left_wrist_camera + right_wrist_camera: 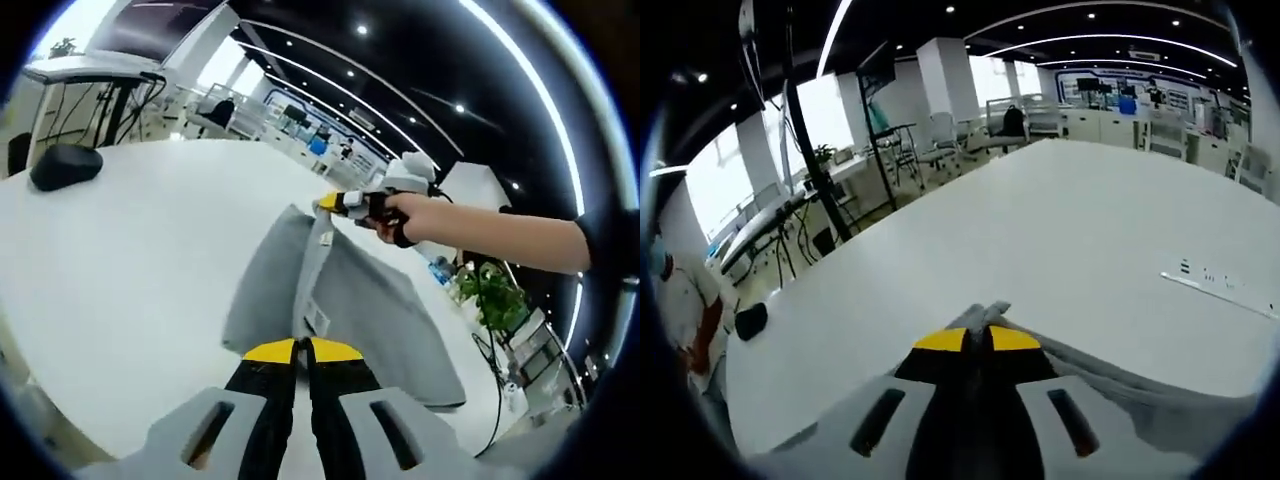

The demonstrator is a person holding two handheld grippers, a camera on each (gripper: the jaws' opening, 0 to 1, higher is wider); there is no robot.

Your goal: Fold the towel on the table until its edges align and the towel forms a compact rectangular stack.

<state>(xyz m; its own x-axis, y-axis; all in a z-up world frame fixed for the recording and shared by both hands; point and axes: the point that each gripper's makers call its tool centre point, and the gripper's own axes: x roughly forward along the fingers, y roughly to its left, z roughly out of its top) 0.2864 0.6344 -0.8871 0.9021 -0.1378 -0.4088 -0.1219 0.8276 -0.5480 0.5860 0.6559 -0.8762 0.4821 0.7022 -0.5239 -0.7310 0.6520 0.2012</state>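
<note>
Towel (350, 290) lies on white table (130, 260) in office.

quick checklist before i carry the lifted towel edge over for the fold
1. Left gripper shut on the grey towel: ok, jaws closed on a raised edge by the label.
2. Right gripper shut on the towel: ok, cloth bunched at the closed tips; the left gripper view shows it pinching the far end of the same edge.
3. Edge taut between grippers: ok, it runs as a ridge.
4. Rest of towel flat on the white table: ok on both sides.
5. Path over the table free: ok nearby; the black object lies far off.
6. Corners matched: cannot tell.
</note>
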